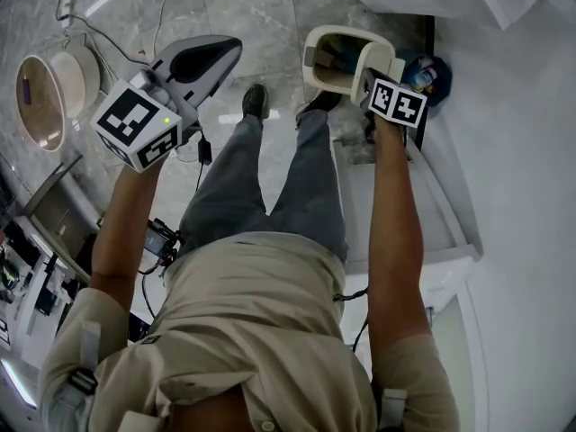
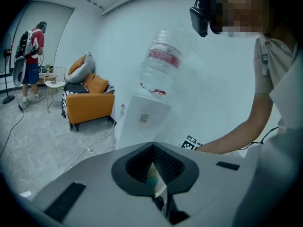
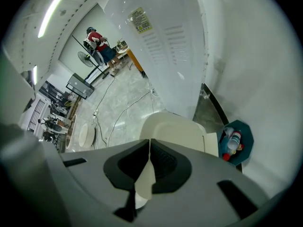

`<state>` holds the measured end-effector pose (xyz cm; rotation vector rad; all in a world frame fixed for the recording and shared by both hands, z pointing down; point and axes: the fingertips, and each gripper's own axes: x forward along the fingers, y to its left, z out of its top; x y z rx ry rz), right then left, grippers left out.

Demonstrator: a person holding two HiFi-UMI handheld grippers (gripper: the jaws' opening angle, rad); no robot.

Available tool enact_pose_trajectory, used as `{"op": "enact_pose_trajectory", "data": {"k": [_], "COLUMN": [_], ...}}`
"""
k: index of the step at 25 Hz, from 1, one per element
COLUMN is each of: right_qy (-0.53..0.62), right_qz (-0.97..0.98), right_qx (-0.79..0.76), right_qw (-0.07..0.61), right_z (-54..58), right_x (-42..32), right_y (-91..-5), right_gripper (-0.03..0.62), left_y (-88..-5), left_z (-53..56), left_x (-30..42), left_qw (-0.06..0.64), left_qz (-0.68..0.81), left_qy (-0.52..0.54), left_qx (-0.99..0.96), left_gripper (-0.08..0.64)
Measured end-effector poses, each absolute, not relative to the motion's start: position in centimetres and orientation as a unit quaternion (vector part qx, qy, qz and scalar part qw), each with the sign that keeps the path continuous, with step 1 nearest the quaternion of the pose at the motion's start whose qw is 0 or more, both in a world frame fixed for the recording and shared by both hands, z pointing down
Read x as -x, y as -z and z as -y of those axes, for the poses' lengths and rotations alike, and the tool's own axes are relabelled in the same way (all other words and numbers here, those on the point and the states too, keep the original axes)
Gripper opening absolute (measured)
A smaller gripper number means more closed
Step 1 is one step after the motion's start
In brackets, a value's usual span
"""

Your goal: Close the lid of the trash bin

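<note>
Little of the print can be read. The sticker [image 3: 138, 19] on the tall white cabinet [image 3: 165, 46] is too small to make out. So is the red label on the water bottle [image 2: 163, 56] standing over the white dispenser [image 2: 142, 122]. The cubes on your grippers carry only black-and-white square markers.

The trash bin [image 1: 346, 36] is a cream tub with rounded corners. It stands on the marble floor [image 1: 261, 16] just ahead of your right foot, beside a teal container [image 1: 434, 72] of bottles. In the head view its mouth is open and dark inside, and a cream flap stands up at its right edge.

Your right gripper [image 1: 367, 81] is down at that edge of the bin. Whether it touches the flap cannot be told. In the right gripper view its jaws meet at the tips and grip nothing, with the cream top of the bin just beyond them.

Your left gripper [image 1: 220, 52] is held up well to the left of the bin. Its jaws are also closed together and hold nothing.
</note>
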<state>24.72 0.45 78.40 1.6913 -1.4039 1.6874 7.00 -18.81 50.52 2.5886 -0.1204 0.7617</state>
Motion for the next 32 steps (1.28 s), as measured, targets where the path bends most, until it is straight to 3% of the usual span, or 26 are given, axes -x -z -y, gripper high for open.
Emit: {"op": "enact_pose_trajectory", "data": {"k": [32], "right_qy": [-0.616], "right_qz": [0.530], "right_qx": [-0.520], "right_qw": [0.263], "right_z": [3.3], "right_x": [-16.6], "right_y": [-90.9], "right_gripper": [0.026], "left_y": [-57.8], "left_z": [20.8], "left_x": [2.4], "left_qw": [0.255], "left_qz": [0.126], "left_qy": [-0.288], "left_qx": [-0.914], "left_gripper": [0.015]}}
